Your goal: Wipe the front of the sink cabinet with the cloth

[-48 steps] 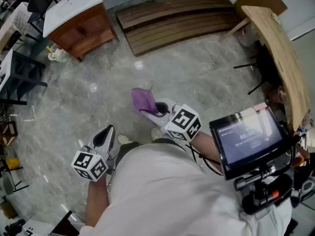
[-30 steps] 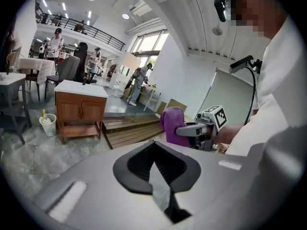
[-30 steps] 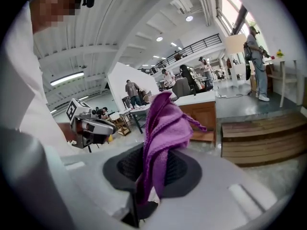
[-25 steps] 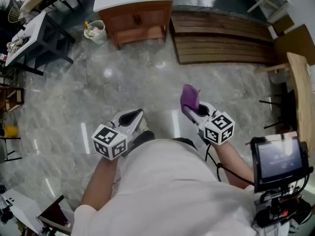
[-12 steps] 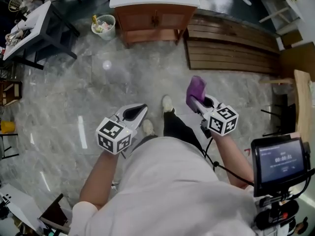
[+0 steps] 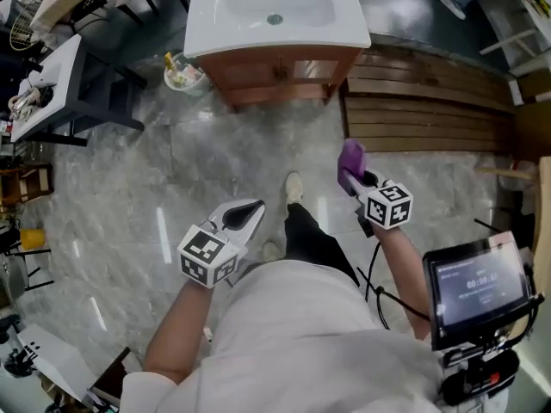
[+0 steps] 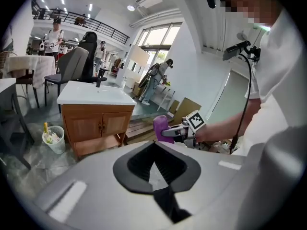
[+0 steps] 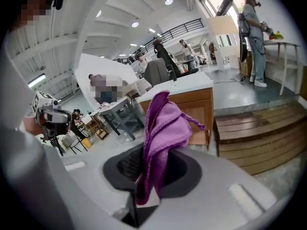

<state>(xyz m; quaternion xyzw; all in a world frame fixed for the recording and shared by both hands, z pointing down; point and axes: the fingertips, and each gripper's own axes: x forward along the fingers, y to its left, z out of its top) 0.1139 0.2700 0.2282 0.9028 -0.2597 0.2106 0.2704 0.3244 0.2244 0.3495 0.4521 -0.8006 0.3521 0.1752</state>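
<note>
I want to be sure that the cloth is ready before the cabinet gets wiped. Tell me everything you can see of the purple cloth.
The cloth is purple, soft-looking fabric with a stitched edge, bunched and folded rather than spread out. It is clamped between the jaws of the right gripper, with its bulk standing up beyond them and one end hanging down inside. It is held in the air, short of the sink cabinet, and touches nothing but the gripper.

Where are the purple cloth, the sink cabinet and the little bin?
purple cloth (image 8: pixel 165 123): right gripper view, bunched middle.
sink cabinet (image 6: pixel 277 64): head view, wooden front.
bin (image 7: pixel 54 146): left gripper view, its wall.
</note>
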